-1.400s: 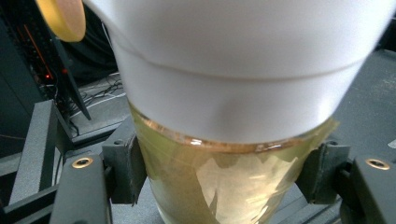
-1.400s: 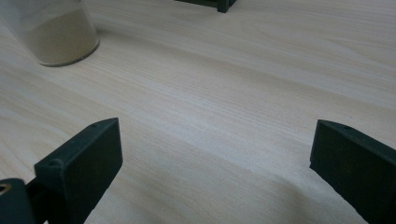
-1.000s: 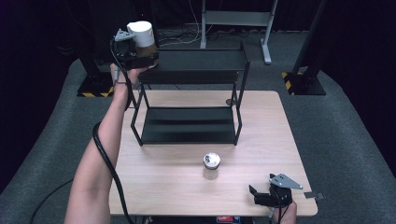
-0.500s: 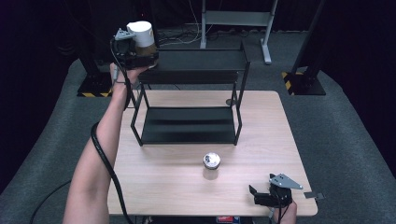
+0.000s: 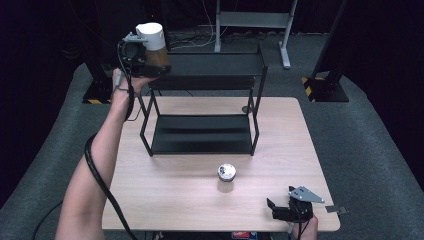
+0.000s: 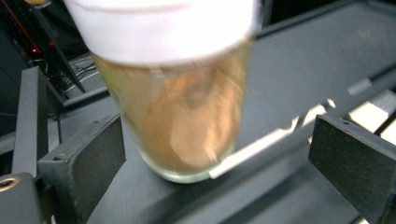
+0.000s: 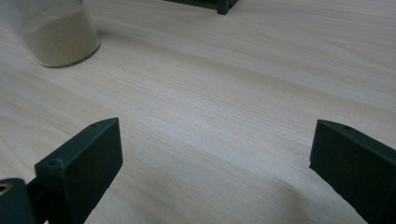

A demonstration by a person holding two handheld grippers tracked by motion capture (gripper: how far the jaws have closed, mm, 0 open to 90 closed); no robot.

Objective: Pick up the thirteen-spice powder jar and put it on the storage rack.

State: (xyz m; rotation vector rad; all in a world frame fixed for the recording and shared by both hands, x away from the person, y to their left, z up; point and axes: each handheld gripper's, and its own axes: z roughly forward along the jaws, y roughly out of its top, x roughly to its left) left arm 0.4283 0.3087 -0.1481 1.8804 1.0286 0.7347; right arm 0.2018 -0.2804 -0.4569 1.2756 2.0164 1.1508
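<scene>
The white-lidded jar point(image 5: 151, 46) of brown powder stands on the top shelf of the black rack point(image 5: 210, 82), at that shelf's left end. Nearest the person, at the table's point(image 5: 170, 200) front right corner, the right gripper point(image 5: 280, 210) rests low over the bare wood with its jaws spread wide and nothing between them. In the right gripper view a second jar point(image 7: 51, 32), holding pale powder, stands on the table up ahead to the left of those jaws. The high view shows that same small jar point(image 5: 226, 175) near the middle of the table, just in front of the rack's lower shelf. Farther back, the left gripper point(image 5: 142, 52) is raised at the rack's top shelf. Its jaws have just been opening, and the left gripper view shows the white-lidded jar point(image 6: 177, 93) between them. There the jaw on the right stands well clear of the glass, while the one on the left is close beside it, so the jar is released.
</scene>
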